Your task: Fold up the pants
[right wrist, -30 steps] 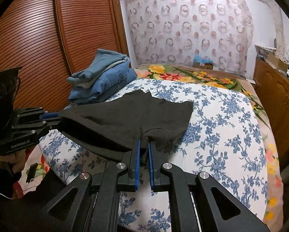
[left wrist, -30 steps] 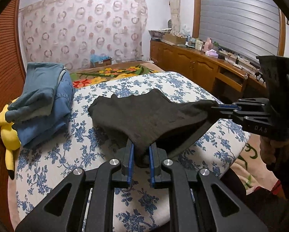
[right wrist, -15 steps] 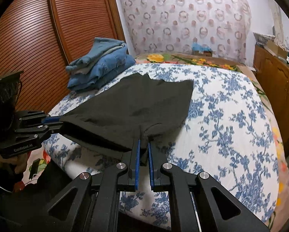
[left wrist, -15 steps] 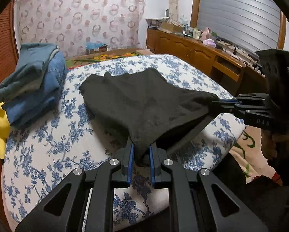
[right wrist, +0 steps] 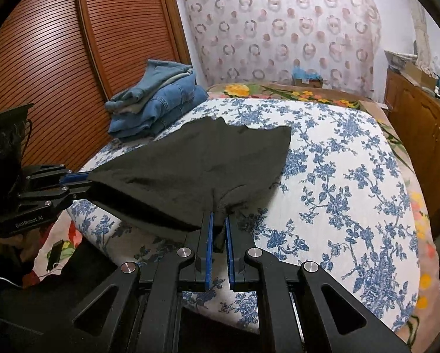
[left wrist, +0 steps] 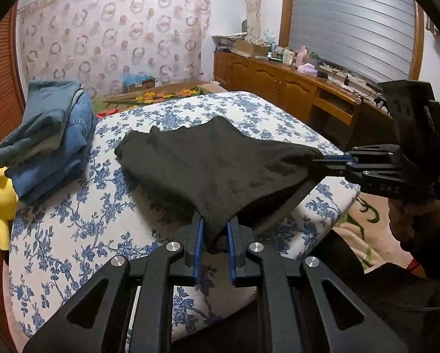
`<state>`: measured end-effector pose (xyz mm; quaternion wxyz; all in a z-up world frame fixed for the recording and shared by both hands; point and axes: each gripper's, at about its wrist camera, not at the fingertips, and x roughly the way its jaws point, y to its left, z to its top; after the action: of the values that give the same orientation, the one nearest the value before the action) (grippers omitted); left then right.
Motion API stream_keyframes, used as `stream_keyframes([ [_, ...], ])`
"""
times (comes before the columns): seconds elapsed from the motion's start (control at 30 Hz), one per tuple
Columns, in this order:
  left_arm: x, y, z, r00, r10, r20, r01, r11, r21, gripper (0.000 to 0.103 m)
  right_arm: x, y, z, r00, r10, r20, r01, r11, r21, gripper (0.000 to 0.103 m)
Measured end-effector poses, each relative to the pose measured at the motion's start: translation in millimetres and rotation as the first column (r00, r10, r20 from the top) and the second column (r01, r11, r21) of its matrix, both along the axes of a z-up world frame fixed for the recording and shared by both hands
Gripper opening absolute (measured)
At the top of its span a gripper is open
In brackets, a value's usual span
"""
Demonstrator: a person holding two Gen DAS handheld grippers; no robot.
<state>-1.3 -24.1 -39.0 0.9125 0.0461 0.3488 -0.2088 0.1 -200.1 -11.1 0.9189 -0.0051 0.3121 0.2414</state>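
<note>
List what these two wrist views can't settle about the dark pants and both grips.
- Left wrist: black pants bunch between the left gripper pads; how many layers are pinched is hidden.
- Right wrist: same at the right gripper.
- Both: the underside of the lifted near edge is in shadow.
- Waistband versus leg end: the cloth is too dark to tell.

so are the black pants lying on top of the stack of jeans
No, the black pants lie on the floral bedspread, clear of the stack of jeans farther back by the wooden doors.
</note>
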Motion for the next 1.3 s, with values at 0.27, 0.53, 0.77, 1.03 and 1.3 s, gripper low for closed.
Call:
stream_keyframes([
  [0.27, 27, 5, -6, 1.000, 0.019, -0.017, -0.019, 1.000, 0.003, 0.014, 25, 5, -2, 1.000, -0.001, -0.002, 0.001, 1.000, 0.000, 0.008],
  [0.53, 64, 13, 0, 0.999, 0.043, -0.003, -0.043, 0.999, -0.013, 0.014, 57, 7, -2, 1.000, -0.007, 0.012, 0.007, 1.000, 0.024, 0.008],
  [0.77, 91, 17, -8, 0.998, 0.056, -0.031, -0.057, 0.998, -0.024, 0.014, 86, 6, -5, 1.000, -0.006, 0.002, 0.006, 0.999, 0.039, 0.008],
  [1.03, 123, 18, -24, 0.994, 0.060, -0.088, -0.061, 0.998, -0.010, 0.014, 132, 15, -24, 0.998, 0.004, -0.063, -0.002, 1.000, 0.028, 0.008],
  [1.3, 147, 23, -48, 0.986, 0.061, -0.153, -0.063, 0.998, -0.014, 0.014, 166, 21, -44, 0.989, 0.020, -0.149, -0.015, 0.999, 0.036, 0.008],
])
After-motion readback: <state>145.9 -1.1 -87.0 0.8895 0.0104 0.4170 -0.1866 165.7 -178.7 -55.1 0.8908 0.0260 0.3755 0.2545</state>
